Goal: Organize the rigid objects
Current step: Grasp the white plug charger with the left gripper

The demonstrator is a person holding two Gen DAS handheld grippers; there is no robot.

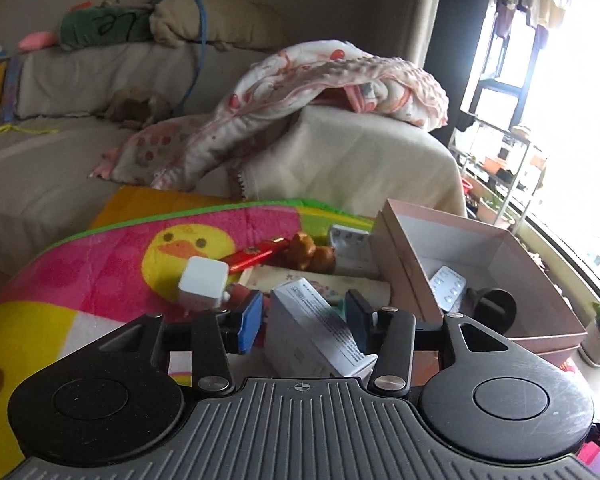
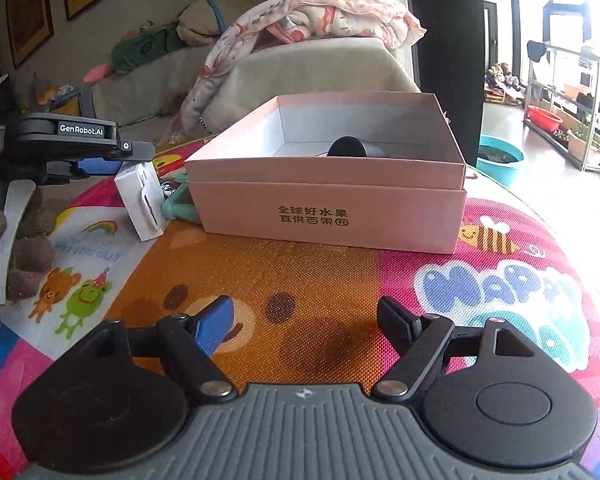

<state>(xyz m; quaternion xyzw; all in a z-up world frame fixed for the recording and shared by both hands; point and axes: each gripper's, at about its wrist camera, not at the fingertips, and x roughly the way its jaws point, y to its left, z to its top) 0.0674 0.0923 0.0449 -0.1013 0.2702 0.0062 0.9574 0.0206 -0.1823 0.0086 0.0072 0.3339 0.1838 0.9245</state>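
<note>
Left claw: our left claw (image 1: 306, 316) is closed on the white carton (image 1: 314, 330), its blue pads pressed on the two long faces; from the right wrist view the carton (image 2: 142, 200) hangs tilted, one corner low over the mat (image 2: 300, 280).
Right claw: our right claw (image 2: 306, 326) is spread wide with nothing between its fingers, hovering over the orange part of the mat, in front of the pink box (image 2: 328, 200).
Where the goal is: we judge the pink box is the place for the rigid things; a blister pack (image 1: 448, 286) and a black round piece (image 1: 496, 308) already lie inside it.
Still outside: a white cube (image 1: 202, 286), a red flat piece (image 1: 256, 258), a brown figurine (image 1: 310, 256) and a second blister pack (image 1: 350, 242) sit on the mat, left of the box.
Risk one: we hold the carton askew, so it may pivot between the pads and slip out while we lift it over the wall.
Risk two: the low corner could catch the box rim and shove the light box across the soft mat.
Risk three: the white cube lies just beside our left finger; a careless swing might knock it off.
Precaution: we would raise the carton clear of the rim before we move it across.
</note>
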